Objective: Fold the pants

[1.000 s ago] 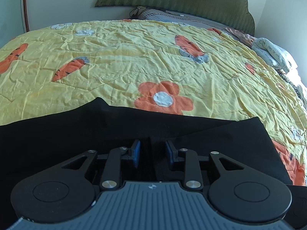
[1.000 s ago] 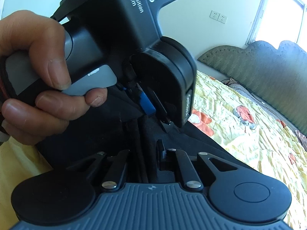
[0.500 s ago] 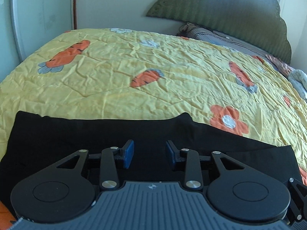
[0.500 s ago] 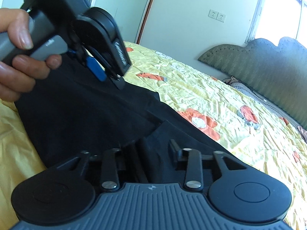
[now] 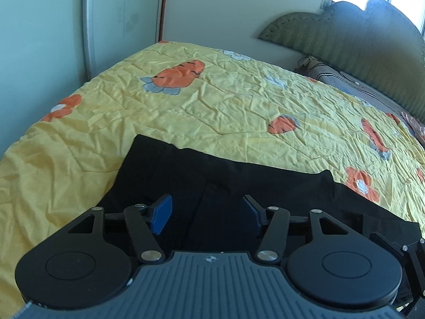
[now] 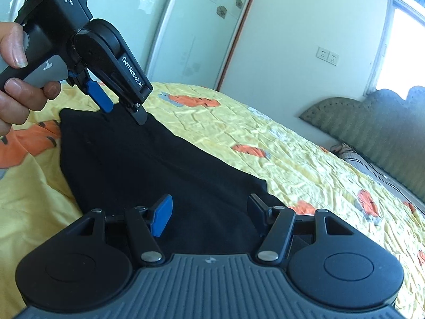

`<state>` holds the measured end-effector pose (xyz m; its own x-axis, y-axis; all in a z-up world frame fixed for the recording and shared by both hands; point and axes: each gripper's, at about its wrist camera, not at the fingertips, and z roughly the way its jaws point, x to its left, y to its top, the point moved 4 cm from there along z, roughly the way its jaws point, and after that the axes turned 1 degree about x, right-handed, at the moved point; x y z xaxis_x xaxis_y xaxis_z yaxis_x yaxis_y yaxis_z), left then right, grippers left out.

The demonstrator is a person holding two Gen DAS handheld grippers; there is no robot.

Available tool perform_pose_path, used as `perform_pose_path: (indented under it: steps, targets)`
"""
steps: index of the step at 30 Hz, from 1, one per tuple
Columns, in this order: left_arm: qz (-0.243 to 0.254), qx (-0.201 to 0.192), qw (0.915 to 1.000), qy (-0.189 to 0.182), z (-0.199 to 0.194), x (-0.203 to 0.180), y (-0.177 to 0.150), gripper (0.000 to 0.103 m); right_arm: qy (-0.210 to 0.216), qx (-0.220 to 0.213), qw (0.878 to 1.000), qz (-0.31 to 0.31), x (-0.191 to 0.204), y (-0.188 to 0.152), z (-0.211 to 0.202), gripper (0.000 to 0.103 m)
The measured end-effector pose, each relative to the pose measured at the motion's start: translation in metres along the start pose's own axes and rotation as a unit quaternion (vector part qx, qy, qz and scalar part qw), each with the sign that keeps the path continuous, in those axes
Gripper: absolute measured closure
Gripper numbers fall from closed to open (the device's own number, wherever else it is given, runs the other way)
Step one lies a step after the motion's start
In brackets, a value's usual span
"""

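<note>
Yellow carrot-print bedspread [image 5: 225, 111] fills room. Black pants [image 6: 148, 170] lie flat at its 6 o'clock edge, apparently folded into band; likely more folds left. Left gripper [image 6: 124, 111], right gripper [image 6: 209, 215]: jaws just spread, nothing held.

Top of the left gripper's body [image 6: 63, 2], far left in the right wrist view: "DAS" in large white letters, with "Data Acquisition System" in three small lines beside it.
Side arm of the left gripper [image 6: 124, 111], leading down to its fingers: "GenRobot.AI" in white.
Ribbed grey housing, near edge of both wrist views: a small round emblem at the middle, with no letters that can be read.
Left wrist view: no other readable text.
</note>
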<state>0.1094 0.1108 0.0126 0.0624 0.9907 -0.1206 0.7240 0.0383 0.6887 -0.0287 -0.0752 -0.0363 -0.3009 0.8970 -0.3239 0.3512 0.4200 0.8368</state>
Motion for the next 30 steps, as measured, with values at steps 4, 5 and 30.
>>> perform_pose_path:
  steps: [4, 5, 30]
  targets:
    - [-0.030, 0.006, 0.9995, 0.009, -0.012, 0.027, -0.003, 0.034, 0.044, -0.019, 0.998, -0.029, 0.027, 0.015, 0.018, 0.041]
    - [-0.038, 0.009, 0.9992, 0.009, -0.015, 0.033, -0.004, 0.033, 0.054, -0.023, 0.998, -0.038, 0.035, 0.018, 0.020, 0.041]
    - [-0.273, 0.106, 0.9468, -0.135, 0.016, 0.101, -0.039, 0.023, -0.032, -0.055, 0.968, -0.243, 0.133, 0.047, 0.053, 0.029]
